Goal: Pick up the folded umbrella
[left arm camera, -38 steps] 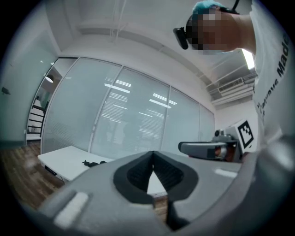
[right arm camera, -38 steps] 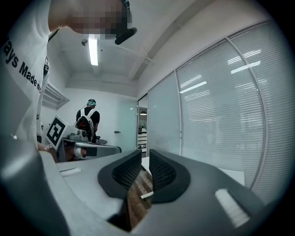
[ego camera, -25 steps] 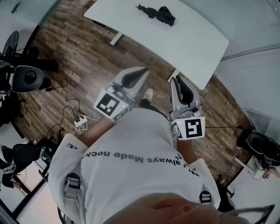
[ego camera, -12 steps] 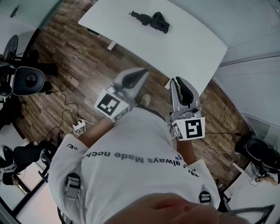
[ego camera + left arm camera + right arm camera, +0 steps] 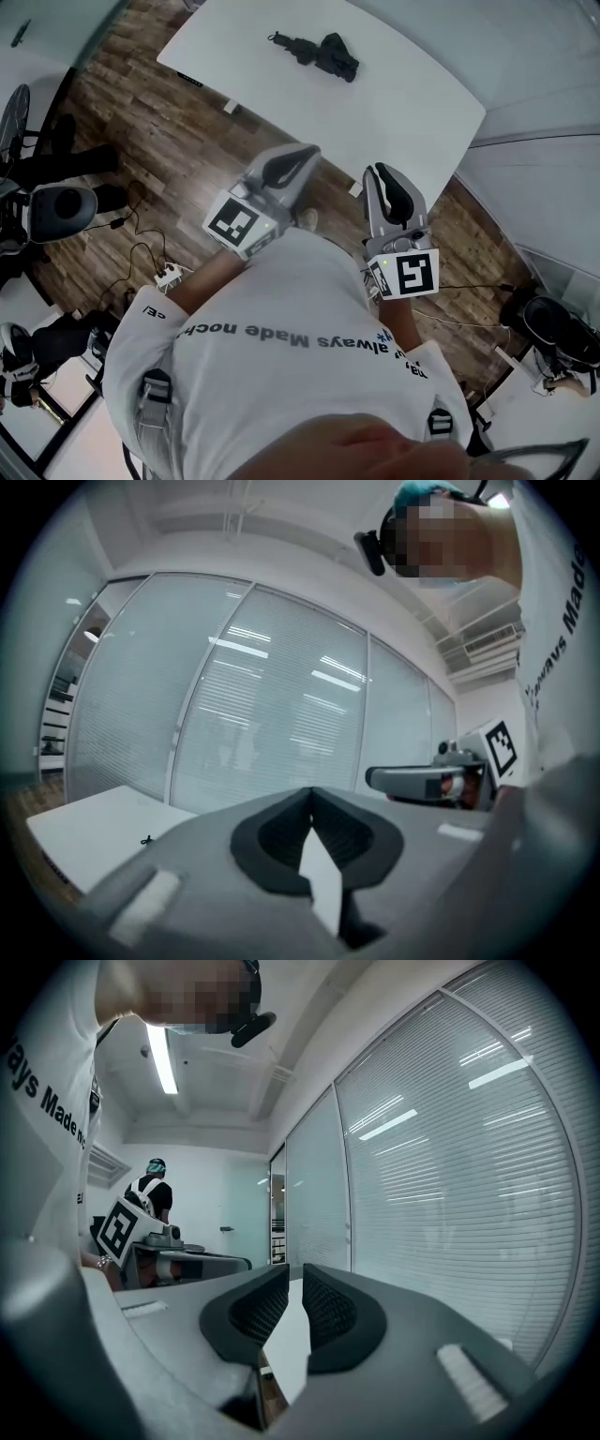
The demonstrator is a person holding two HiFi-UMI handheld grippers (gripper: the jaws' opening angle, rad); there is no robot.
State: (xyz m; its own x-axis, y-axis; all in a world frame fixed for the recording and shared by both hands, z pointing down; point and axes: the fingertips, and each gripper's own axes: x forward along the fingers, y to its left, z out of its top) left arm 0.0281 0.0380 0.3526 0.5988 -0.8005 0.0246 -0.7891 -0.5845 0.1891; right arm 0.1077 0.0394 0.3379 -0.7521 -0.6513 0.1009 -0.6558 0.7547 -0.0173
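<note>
The folded umbrella [image 5: 317, 52] is black and lies on the far part of a white table [image 5: 412, 103], its strap end toward the left. In the left gripper view it is only a tiny dark shape [image 5: 145, 839] on the tabletop. Both grippers are held level in front of my chest, short of the table's near edge and well away from the umbrella. My left gripper [image 5: 307, 156] is shut, pads touching at the tips, with nothing in it. My right gripper [image 5: 377, 174] is shut to a thin slit and holds nothing.
Wood floor lies between me and the table. An office chair [image 5: 58, 201] stands at the left, a power strip with cables [image 5: 169, 273] lies on the floor, and another chair [image 5: 555, 322] is at the right. Glass walls with blinds stand behind the table. Another person [image 5: 150, 1188] stands far off.
The table and umbrella have slid down and nearer in the head view as I walk toward them. Both grippers keep the same pose and stay shut.
</note>
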